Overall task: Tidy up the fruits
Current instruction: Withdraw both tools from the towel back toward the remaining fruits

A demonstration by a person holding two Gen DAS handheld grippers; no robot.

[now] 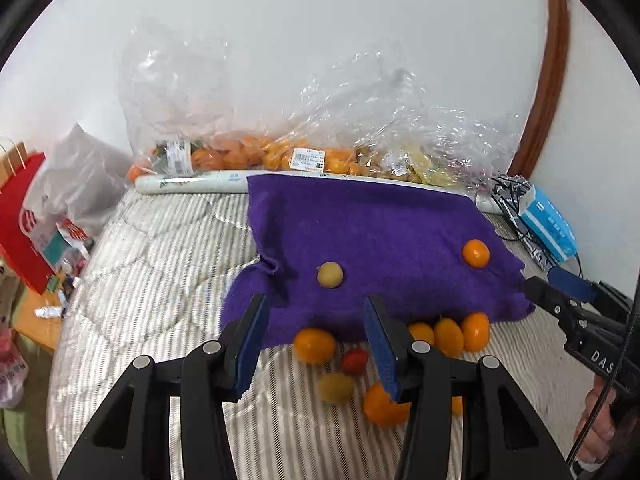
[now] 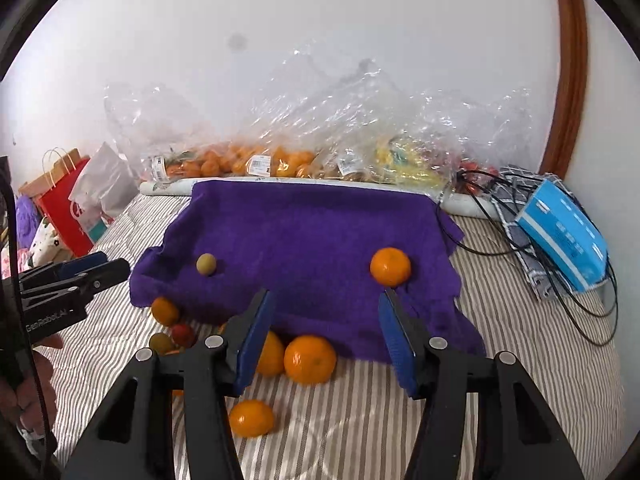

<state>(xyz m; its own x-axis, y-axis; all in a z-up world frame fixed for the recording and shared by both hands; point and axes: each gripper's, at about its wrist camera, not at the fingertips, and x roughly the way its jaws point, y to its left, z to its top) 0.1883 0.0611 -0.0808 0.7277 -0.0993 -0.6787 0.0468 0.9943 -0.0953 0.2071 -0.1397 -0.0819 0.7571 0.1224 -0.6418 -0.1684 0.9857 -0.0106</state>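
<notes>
Meanwhile, both the left gripper (image 1: 316,344) and right gripper (image 2: 326,338) hover with jaws parted and empty over a striped bed (image 2: 520,360); loose oranges (image 2: 310,359) lie just beyond the fingertips, likely spilled off the purple towel (image 2: 312,232), awaiting sorting.

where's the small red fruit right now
In both views the small red fruit lies on the striped bedding, off the purple cloth's near edge.

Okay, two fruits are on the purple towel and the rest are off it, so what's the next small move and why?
Probably lower the empty right gripper onto the large orange lying on the striped bedding just off the purple towel; it sits nearest and unobstructed.
</notes>
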